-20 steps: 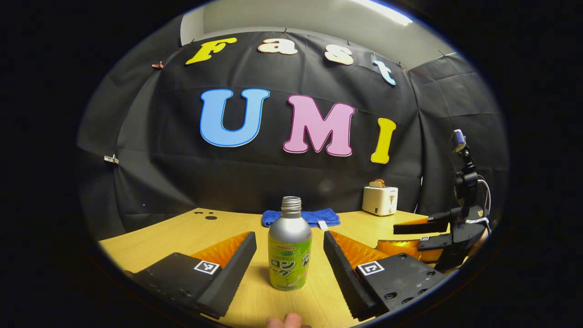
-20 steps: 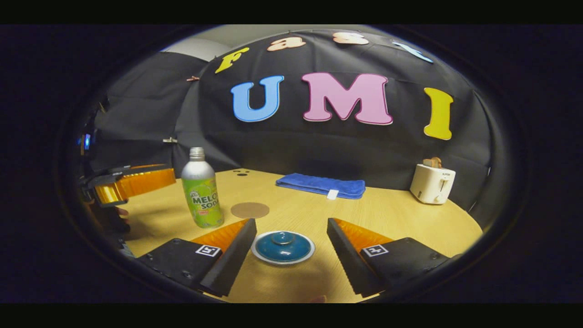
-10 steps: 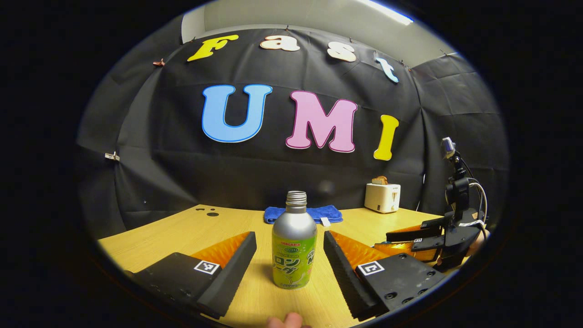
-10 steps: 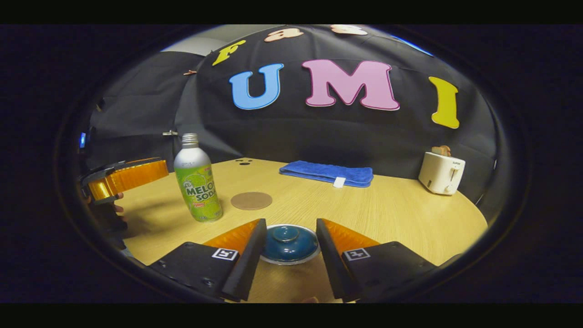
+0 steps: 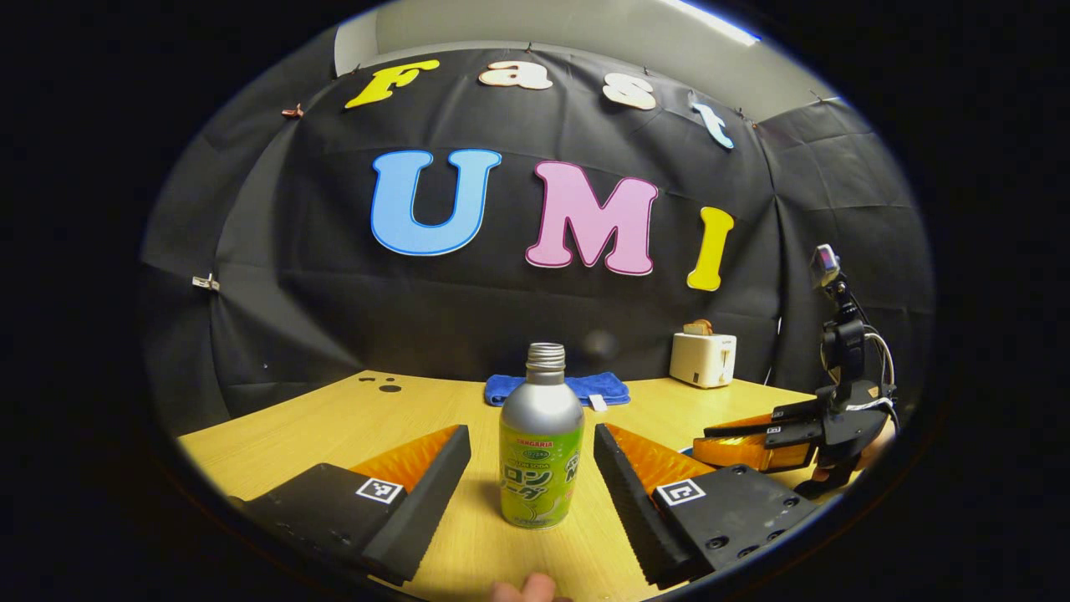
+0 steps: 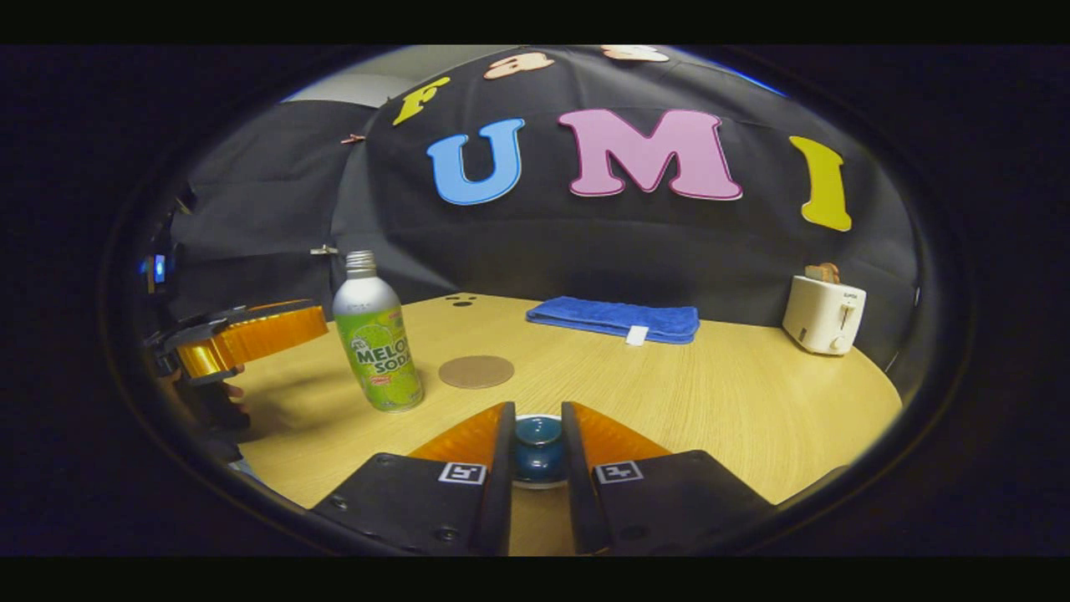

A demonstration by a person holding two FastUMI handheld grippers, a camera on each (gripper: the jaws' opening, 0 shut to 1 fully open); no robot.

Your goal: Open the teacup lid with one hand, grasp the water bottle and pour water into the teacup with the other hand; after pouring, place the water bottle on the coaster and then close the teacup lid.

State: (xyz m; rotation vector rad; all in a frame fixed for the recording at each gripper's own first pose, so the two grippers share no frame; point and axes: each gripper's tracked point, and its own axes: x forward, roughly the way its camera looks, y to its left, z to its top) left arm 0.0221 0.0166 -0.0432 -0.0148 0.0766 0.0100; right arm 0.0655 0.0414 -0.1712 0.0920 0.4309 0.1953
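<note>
I see a water bottle (image 5: 541, 447) with silver shoulders and a lime-green label, a dark teal teacup lid (image 6: 537, 438), a tan round coaster (image 6: 476, 371), a blue towel (image 6: 614, 318), a cream toaster (image 6: 823, 314), and a pale woodgrain bench (image 6: 719, 401).

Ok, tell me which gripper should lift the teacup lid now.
Right. The right gripper already has its jaws closed in around the knob of the teacup lid. The left gripper stands open on either side of the water bottle, ready for pouring instead.
</note>
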